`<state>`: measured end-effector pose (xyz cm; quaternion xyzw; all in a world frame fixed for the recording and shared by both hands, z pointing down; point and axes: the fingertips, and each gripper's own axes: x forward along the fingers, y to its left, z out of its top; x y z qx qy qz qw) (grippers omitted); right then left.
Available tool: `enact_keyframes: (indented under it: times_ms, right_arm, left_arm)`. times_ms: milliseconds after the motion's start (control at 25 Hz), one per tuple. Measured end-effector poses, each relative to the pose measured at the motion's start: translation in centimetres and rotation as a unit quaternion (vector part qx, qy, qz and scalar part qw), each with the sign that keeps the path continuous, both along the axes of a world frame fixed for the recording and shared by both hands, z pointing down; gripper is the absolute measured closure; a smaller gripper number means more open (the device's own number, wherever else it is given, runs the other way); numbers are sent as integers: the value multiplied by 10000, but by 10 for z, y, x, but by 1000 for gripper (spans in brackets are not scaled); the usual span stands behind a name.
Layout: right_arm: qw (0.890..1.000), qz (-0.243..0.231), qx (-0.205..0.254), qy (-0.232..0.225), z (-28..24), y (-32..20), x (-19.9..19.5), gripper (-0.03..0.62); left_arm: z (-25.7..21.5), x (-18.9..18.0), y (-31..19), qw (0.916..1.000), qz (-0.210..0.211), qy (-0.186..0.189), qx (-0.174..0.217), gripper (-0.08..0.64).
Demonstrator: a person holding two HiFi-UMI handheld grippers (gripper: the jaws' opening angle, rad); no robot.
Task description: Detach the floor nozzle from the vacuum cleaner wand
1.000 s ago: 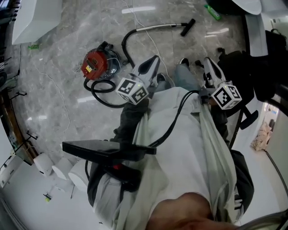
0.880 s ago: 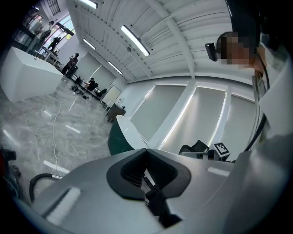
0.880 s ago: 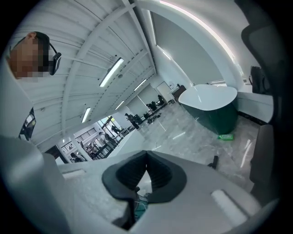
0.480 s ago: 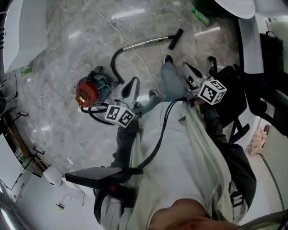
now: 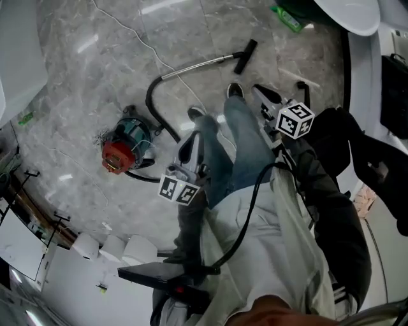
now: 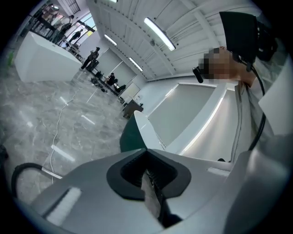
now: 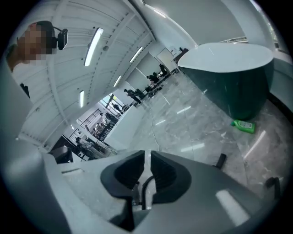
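Black floor nozzle (image 5: 246, 55) joins wand (image 5: 197, 63) on marble floor (image 5: 83, 83).

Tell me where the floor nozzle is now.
In the head view the floor nozzle lies near the top, at the far end of the silver wand, left of the green bottle.

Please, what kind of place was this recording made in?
Probably a large indoor hall or showroom: it has a polished grey marble floor, a long white counter and ceiling strip lights.
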<state>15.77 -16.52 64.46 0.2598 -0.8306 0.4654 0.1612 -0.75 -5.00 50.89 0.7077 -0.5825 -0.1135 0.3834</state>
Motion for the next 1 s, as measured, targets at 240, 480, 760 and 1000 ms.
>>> enact_keyframes:
  times_ms: [240,480,760,1000]
  right_arm:
    - [9893,1226,-780,-117,265,-31,-8,437]
    - [9224,3259,-2074,-36,548,0,-9,371]
    - [8932,3926,-2073,-708,663,-26,-57,356]
    - [8998,3748,-2180,-494,691,-68,-58,402]
  left_arm:
    - [180,-7,-6,9981,-177,423,-420,558]
    - [266,-33,-1,9980,-250,579,-73,558]
    - [295,-80,-16,9927,-506,957,531,558]
    - [310,-83,-24,9886,-346,1289,697,558]
